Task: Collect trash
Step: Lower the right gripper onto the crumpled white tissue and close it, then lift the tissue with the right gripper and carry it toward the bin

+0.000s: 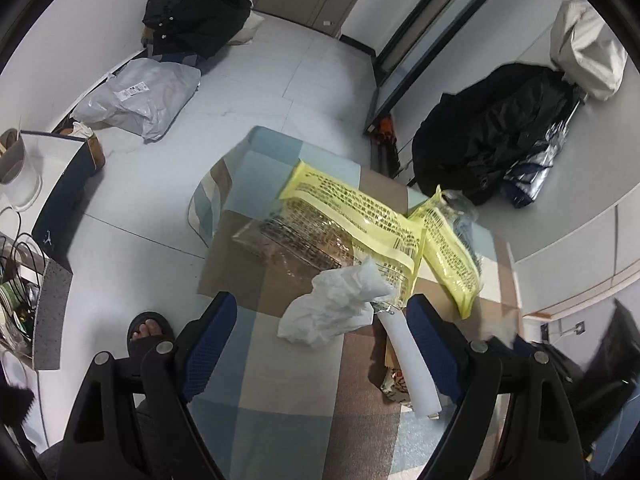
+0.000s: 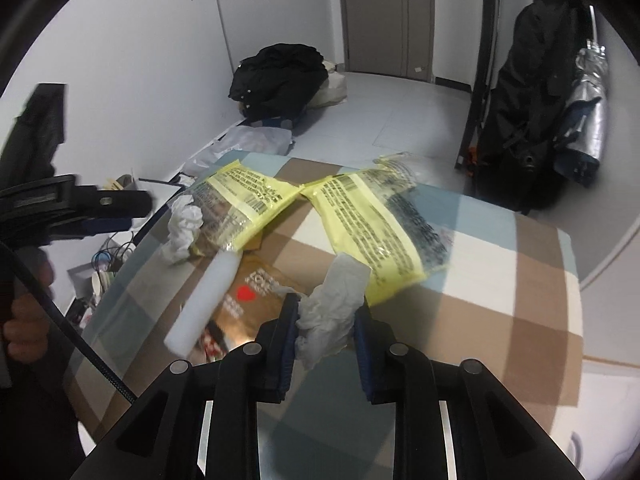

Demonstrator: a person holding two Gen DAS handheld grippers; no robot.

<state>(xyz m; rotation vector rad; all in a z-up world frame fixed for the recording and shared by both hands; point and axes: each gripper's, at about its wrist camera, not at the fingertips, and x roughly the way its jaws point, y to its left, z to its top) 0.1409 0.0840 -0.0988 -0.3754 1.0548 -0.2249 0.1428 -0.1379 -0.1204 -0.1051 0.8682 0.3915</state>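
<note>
A checked cloth covers the table (image 1: 280, 420), which also shows in the right wrist view (image 2: 500, 280). On it lie two yellow plastic bags (image 1: 360, 208) (image 2: 372, 224), a crumpled white tissue (image 1: 336, 304) (image 2: 182, 228), a white foam stick (image 1: 412, 364) (image 2: 208, 292) and a brown printed packet (image 2: 244, 300). My left gripper (image 1: 320, 320) is open, its jaws wide on either side of the tissue and above it. My right gripper (image 2: 326, 320) is shut on a second crumpled tissue (image 2: 328, 312), held just above the cloth.
Black clothing (image 1: 196, 12) and a white plastic bag (image 1: 136, 100) lie on the floor by the wall. A black bag (image 1: 488, 132) and a silver umbrella (image 2: 584, 120) stand at the right. A sandalled foot (image 1: 150, 332) is at the table's left. A cluttered shelf (image 1: 24, 280) stands left.
</note>
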